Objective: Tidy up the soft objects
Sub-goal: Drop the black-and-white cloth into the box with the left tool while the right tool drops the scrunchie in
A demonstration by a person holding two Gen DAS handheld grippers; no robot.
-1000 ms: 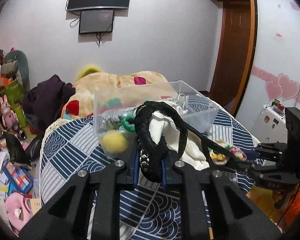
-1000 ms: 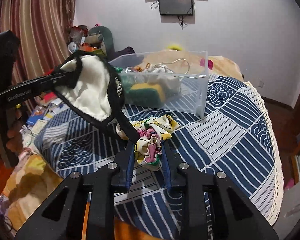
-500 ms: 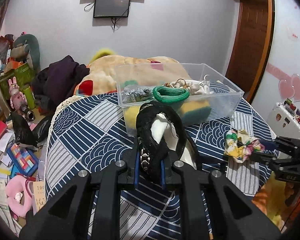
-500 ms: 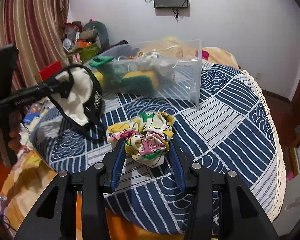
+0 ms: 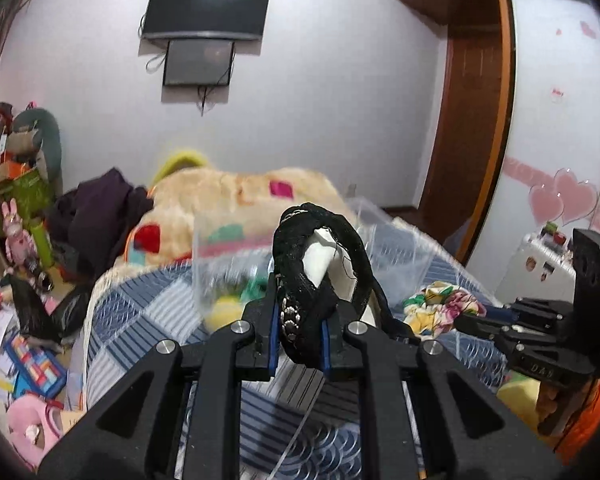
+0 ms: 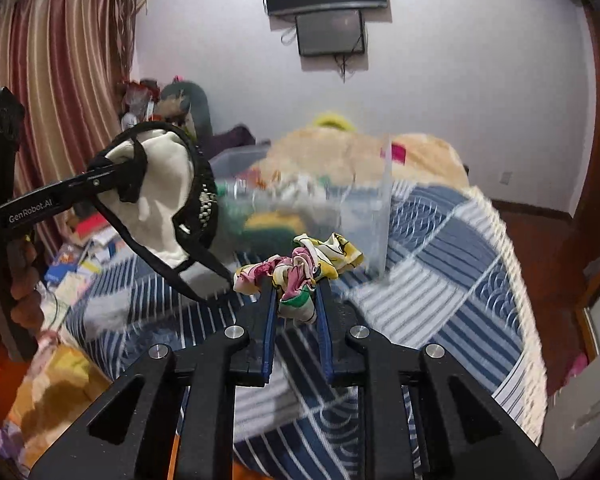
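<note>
My left gripper point(image 5: 299, 330) is shut on a black-and-white eye mask point(image 5: 316, 276) with a studded edge and holds it up above the bed. The mask also shows in the right wrist view point(image 6: 168, 200), hanging from the left gripper. My right gripper point(image 6: 296, 300) is shut on a floral scrunchie point(image 6: 300, 268) and holds it above the bedspread; it also shows in the left wrist view point(image 5: 440, 306). A clear plastic bin point(image 6: 332, 208) holding sponges and other soft items stands just beyond, blurred by motion.
The bin sits on a blue-and-white patterned bedspread point(image 6: 452, 264). A beige blanket point(image 5: 236, 196) is heaped behind it. Toys, books and clutter cover the floor at the left point(image 5: 16, 340). A wooden door point(image 5: 468, 132) and a wardrobe are at the right.
My right gripper has closed on the scrunchie and lifted it off the bedspread. Both grippers have risen and tilted, so the bin now looks blurred and lower.
</note>
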